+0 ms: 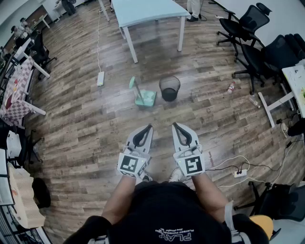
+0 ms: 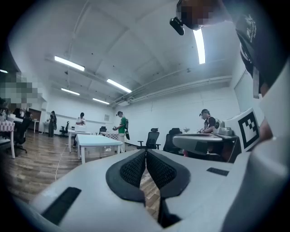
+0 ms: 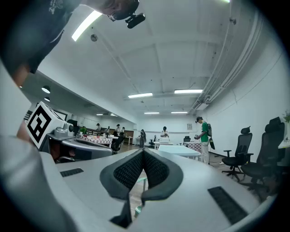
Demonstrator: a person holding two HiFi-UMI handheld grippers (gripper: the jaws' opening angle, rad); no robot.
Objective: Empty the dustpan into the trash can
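Note:
A green dustpan (image 1: 144,97) with an upright handle stands on the wood floor, just left of a black mesh trash can (image 1: 169,88). Both lie well ahead of me. My left gripper (image 1: 149,127) and right gripper (image 1: 174,125) are held side by side at waist height, far short of the dustpan. Each has its jaws shut tip to tip with nothing between them. In the left gripper view the left gripper (image 2: 146,151) shows only floor through the gap below its tips. In the right gripper view a bit of the green dustpan (image 3: 139,185) shows below the right gripper (image 3: 143,150).
A pale blue table (image 1: 147,12) stands beyond the trash can. Black office chairs (image 1: 250,33) line the right side. A power strip (image 1: 100,78) and its cord lie on the floor at left, another strip (image 1: 239,173) with cables at right. People stand at the room's far end.

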